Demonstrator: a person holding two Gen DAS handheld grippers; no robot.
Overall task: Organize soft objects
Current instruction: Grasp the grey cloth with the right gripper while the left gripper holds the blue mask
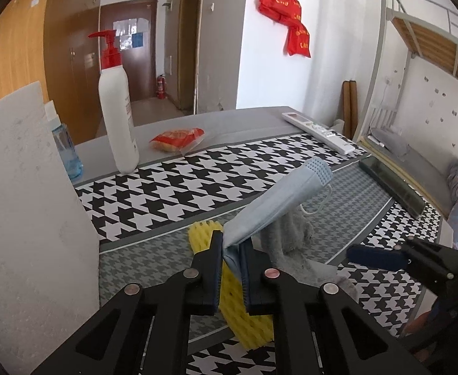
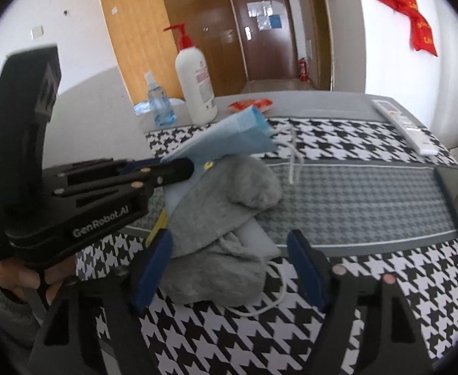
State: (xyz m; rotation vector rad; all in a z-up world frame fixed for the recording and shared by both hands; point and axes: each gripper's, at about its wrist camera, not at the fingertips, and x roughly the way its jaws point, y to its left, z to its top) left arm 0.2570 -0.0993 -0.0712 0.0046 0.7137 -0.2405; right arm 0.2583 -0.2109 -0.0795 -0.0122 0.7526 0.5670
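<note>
My left gripper (image 1: 231,247) is shut on a light blue face mask (image 1: 278,200) and holds it in the air above the table; the mask sticks out forward and its white ear loop hangs down. From the right wrist view the left gripper (image 2: 185,165) shows at the left with the mask (image 2: 229,137) in it. Under the mask lie a grey fuzzy cloth (image 1: 288,234) (image 2: 222,212) and a yellow foam net sleeve (image 1: 241,306). My right gripper (image 2: 232,268) is open, its blue pads either side of the grey cloth's near end.
A white pump bottle with a red top (image 1: 116,112) (image 2: 197,87), a blue spray bottle (image 2: 158,103), a red snack packet (image 1: 177,139), a white remote (image 1: 319,131) and a dark flat box (image 1: 391,184) stand on the houndstooth tablecloth (image 1: 166,193). A white board (image 1: 26,218) rises at the left.
</note>
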